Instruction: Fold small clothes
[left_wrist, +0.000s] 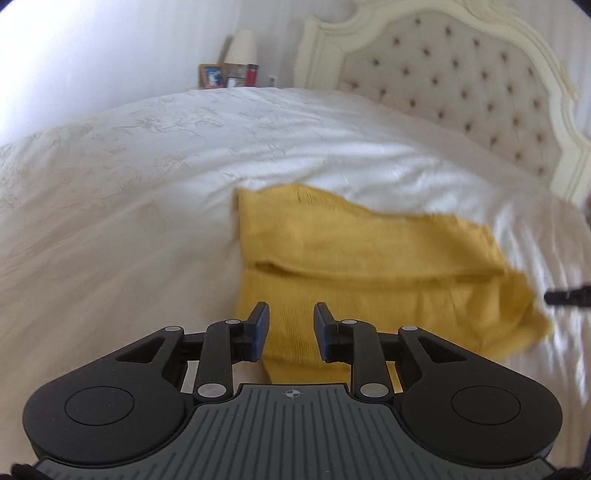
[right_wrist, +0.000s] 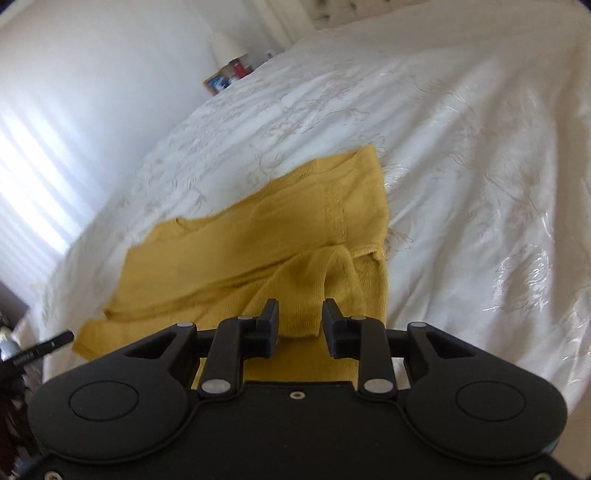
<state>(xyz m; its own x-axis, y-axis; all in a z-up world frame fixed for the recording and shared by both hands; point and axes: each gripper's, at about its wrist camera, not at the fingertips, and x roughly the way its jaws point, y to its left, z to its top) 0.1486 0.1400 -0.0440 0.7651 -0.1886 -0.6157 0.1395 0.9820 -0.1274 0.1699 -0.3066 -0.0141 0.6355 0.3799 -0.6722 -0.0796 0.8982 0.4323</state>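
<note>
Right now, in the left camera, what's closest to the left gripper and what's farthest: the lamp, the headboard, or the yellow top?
From the left gripper:
1. Yellow top, right under the fingers, on the bed.
2. Headboard, far right, at the bed's end.
3. Lamp, beyond the bed's far edge, by the wall.

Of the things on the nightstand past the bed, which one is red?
The small red container, right of the blue-pictured photo frame and below the white lamp shade. The items beside it are brown, blue or white.
</note>
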